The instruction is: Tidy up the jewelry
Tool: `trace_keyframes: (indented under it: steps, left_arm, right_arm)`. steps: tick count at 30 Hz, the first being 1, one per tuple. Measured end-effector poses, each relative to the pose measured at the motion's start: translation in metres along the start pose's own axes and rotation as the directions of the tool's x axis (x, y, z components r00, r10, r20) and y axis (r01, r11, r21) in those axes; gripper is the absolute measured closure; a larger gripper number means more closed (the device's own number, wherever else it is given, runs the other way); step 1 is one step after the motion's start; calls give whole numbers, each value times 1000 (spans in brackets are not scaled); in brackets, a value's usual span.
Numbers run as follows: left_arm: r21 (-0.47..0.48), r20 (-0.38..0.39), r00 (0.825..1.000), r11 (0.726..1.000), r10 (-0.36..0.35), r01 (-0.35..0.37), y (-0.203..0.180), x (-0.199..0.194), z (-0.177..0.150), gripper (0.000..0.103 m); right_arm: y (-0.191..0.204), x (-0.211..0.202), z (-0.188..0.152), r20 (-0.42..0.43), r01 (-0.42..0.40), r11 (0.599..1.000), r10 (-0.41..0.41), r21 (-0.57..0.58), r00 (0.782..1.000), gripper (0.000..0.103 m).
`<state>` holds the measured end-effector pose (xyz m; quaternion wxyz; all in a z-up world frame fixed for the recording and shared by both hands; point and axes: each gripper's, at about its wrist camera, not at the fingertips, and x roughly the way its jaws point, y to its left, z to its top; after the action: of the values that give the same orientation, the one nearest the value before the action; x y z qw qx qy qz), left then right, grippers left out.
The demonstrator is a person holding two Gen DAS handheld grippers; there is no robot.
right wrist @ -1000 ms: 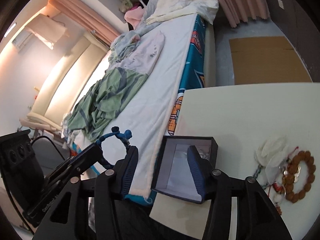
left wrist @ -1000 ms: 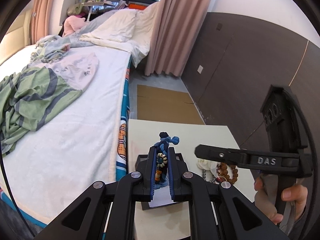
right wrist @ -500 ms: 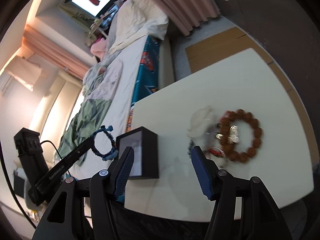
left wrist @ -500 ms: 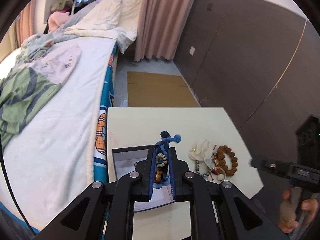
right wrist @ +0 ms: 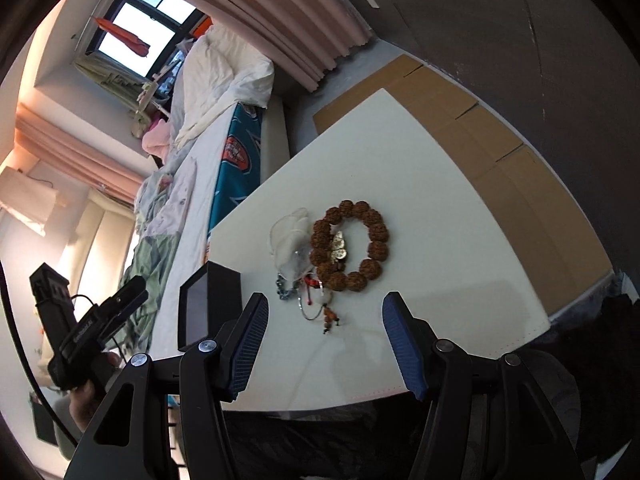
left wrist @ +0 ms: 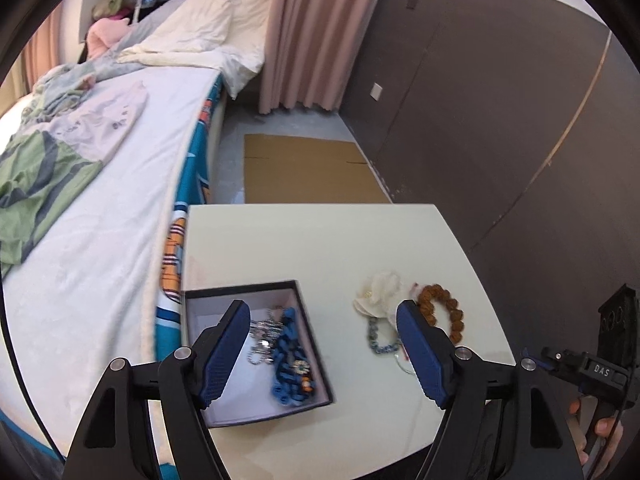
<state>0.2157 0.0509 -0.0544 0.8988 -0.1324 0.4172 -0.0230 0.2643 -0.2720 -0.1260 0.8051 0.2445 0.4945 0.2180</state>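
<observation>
A bed (left wrist: 120, 208) is being seen along the left edge of the cream counter (left wrist: 320, 240). Nearer the bed's foot, a green and grey striped garment (left wrist: 36, 176) is lying crumpled on its white sheet, and white pillows (left wrist: 200, 28) are being piled at its far end. Beyond the pillows, a pink curtain (left wrist: 308, 32) is hanging down to the floor. Past the bed's side, on the grey floor, a flattened sheet of cardboard (left wrist: 308, 172) is lying against the counter's far edge. Across from the bed, a dark panelled wall (left wrist: 500, 112) is running along the room.
</observation>
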Motion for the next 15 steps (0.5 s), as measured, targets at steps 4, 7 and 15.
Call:
trace_keyframes:
  steps: [4, 7, 15]
  left_arm:
    - [46, -27, 999, 999, -28, 29, -23, 12, -6, 27]
    - [74, -60, 996, 995, -59, 64, -40, 24, -10, 27]
    - [161, -126, 990, 984, -63, 83, -74, 61, -10, 31]
  right_arm:
    - [-4, -1, -3, -4, -2, 1000, 2, 4, 1000, 43]
    - [-11, 0, -4, -3, 0, 1000, 0, 17, 1000, 43]
    - [-30, -7, -6, 12, 18, 998, -19, 52, 1000, 43]
